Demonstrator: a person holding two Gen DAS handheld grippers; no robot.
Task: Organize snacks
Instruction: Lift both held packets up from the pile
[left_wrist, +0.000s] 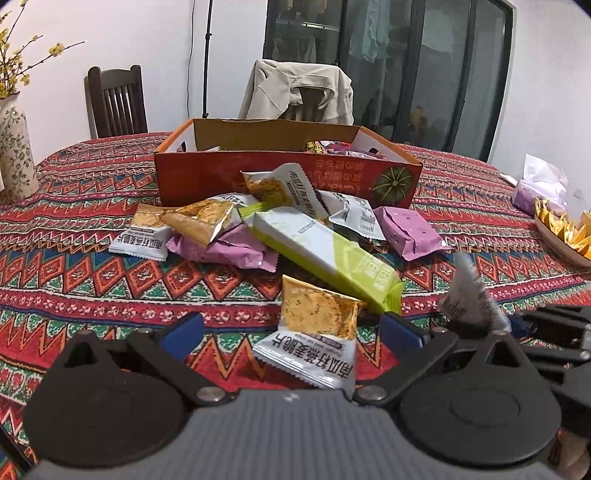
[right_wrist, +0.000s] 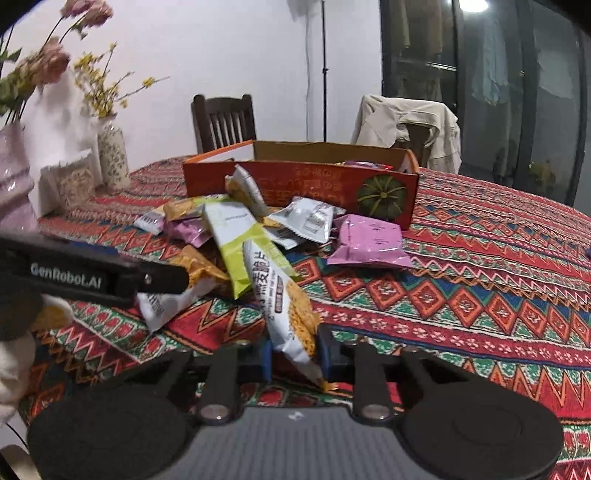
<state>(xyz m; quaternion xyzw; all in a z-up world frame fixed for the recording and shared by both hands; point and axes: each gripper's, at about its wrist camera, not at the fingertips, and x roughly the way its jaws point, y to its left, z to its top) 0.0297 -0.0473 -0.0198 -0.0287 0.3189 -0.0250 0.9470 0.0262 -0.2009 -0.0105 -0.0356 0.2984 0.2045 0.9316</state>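
Pinching a crinkly foil oat packet, the right gripper holds it upright; the left gripper is spread around a flat one.

The box hides most of its contents behind its front wall; only a few wrapper tops show over the rim, too small to tell apart. Several packets in the pile lie under others, so their shapes are partly covered. A blurred packet at the right of the left wrist view is unreadable. The bowl there is cut off by the picture's edge, as is the vase. In the right wrist view, the left gripper covers part of a packet, and its fingertips cannot be seen there.
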